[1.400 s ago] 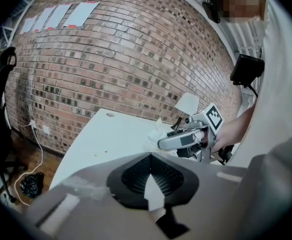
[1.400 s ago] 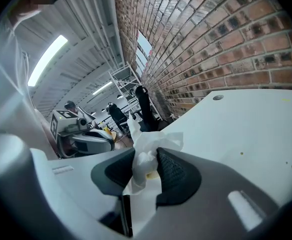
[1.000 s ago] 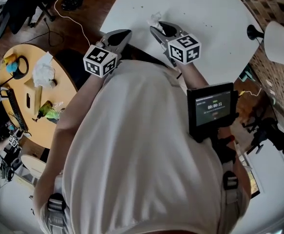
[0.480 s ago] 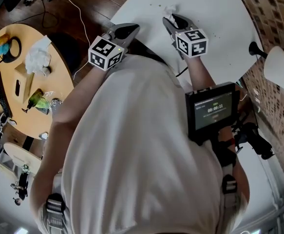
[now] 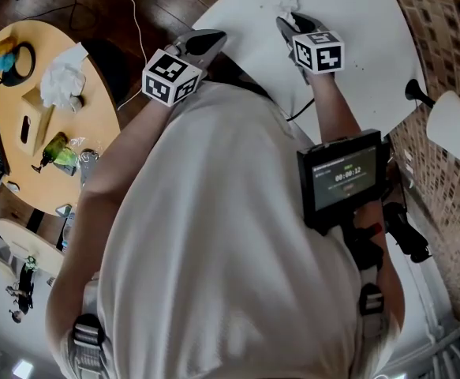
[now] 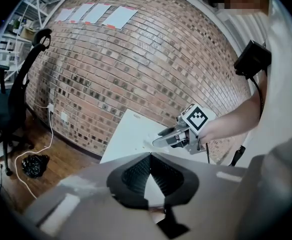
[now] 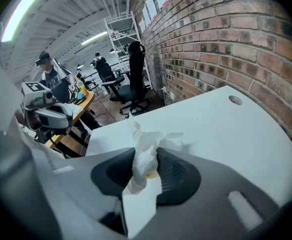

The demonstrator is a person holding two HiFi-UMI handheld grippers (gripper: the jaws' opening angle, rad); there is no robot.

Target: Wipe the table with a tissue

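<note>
A crumpled white tissue (image 7: 143,156) is pinched between the dark pads of my right gripper (image 7: 147,170), which is shut on it and tilted down over the white table (image 7: 226,129). In the head view the right gripper (image 5: 287,22) reaches over the table's near part (image 5: 356,14), with the tissue (image 5: 286,8) sticking out past its tips. My left gripper (image 5: 211,39) hangs at the table's left edge, its jaws together with nothing between them. In the left gripper view its pads (image 6: 135,171) meet at the tips, and the right gripper (image 6: 161,140) shows ahead over the table.
A round wooden table (image 5: 24,69) at the left carries another crumpled tissue (image 5: 60,85), a bottle (image 5: 58,162) and small items. A white lamp (image 5: 452,125) stands at the right by the brick wall (image 6: 135,59). A black office chair (image 7: 134,71) and a person are further off.
Both grippers have moved further out toward the white table. The right one has tipped downward with the tissue still in its jaws.
</note>
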